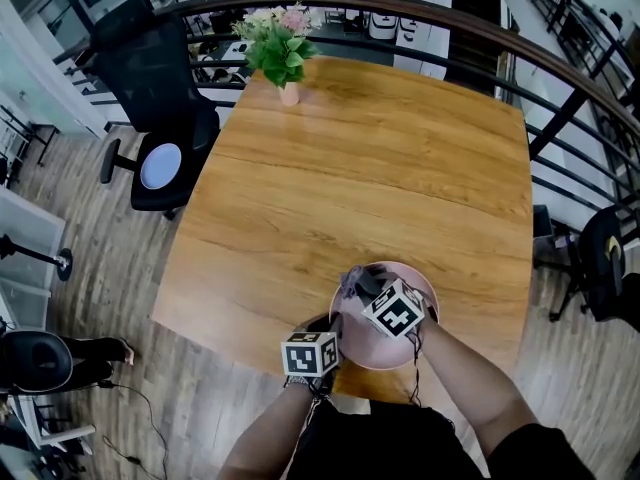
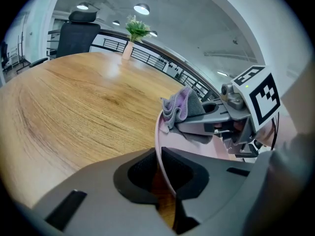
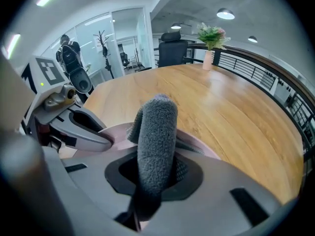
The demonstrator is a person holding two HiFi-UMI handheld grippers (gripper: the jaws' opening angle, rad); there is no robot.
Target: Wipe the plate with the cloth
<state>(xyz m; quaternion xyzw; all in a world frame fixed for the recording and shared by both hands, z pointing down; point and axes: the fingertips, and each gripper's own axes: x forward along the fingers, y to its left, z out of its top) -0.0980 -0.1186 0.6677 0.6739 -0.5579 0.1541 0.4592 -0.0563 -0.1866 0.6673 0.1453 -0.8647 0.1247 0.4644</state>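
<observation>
The jaws of the left gripper (image 2: 160, 165) were closed on the rim of the pink plate (image 2: 158, 132), which ran edge-on between the pads. Those of the right gripper (image 3: 155, 167) pinched a folded grey cloth (image 3: 157, 129), its rolled end standing up past the fingertips over the plate. The plate sat at the near edge of the wooden table (image 1: 380, 168), well apart from the flower vase (image 1: 288, 90) at the far edge.
</observation>
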